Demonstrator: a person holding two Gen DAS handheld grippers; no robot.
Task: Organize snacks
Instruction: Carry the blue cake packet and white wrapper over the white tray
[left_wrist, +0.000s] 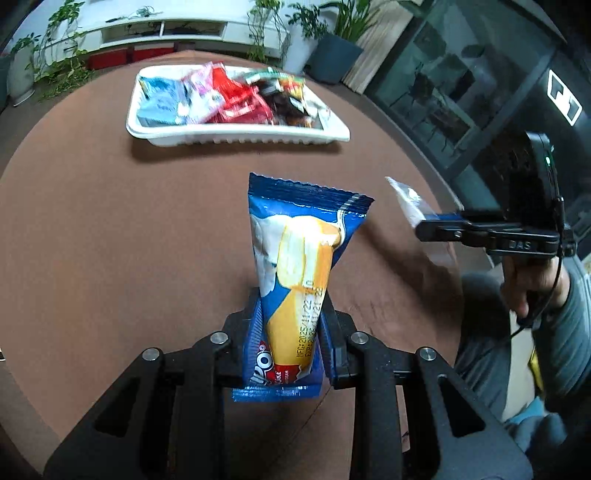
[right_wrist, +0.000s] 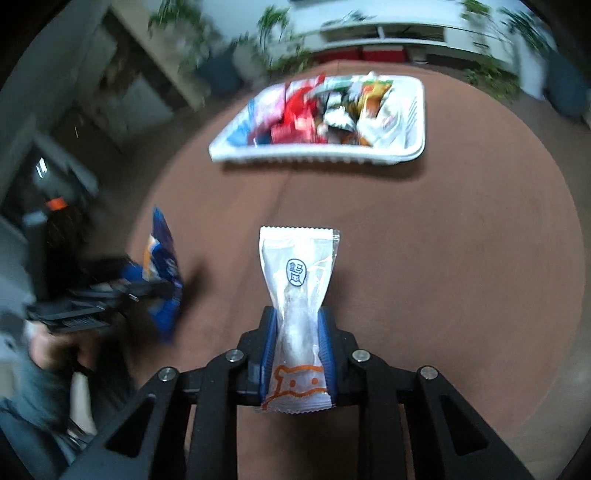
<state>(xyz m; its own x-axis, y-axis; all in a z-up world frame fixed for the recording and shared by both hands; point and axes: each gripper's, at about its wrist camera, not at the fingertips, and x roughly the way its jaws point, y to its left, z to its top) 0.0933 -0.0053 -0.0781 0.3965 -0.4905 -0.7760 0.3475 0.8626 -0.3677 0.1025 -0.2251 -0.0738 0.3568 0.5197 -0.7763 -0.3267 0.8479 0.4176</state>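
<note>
Left tongs (left_wrist: 291, 317): clamped on a blue and yellow cake packet (left_wrist: 295, 266), the two blue pads pinching its lower half; pointing steeply down at the brown table (left_wrist: 110, 240).
Blue packet: standing upright between the pads, crimped top edge pointing away towards the tray, bottom seam hanging just below the fingers, clear of the table.
Right tongs (right_wrist: 297, 343): clamped on a white and clear packet (right_wrist: 299, 280), pads squeezing it into a waist; also tilted steeply down.
White packet: upright between the pads, orange bear drawing at the near end, round blue stamp above the grip, crimped end towards the tray.
Right hand (left_wrist: 524, 284): seen from the left wrist view, to the right of the left tongs; fingers wrapped under the black handle, grey sleeve (left_wrist: 569, 332) running back; the tongs seen side-on, level in the picture, white packet sticking out up and to the left.
Left hand (right_wrist: 51, 350): seen blurred from the right wrist view, low and to the left of the right tongs, holding the other black tool with the blue packet poking up.
Tray (left_wrist: 236, 134): white, ribbed rim, well beyond both tongs on the far half of the table; piled with packets in light blue, pink, red and dark wrappers.
Only in left view: printed date line on the blue packet; green light on the right tool.
Only in right view: bear drawing and stamp.
Beyond the table: potted plants (left_wrist: 332, 33) and a white low shelf (left_wrist: 166, 31).
</note>
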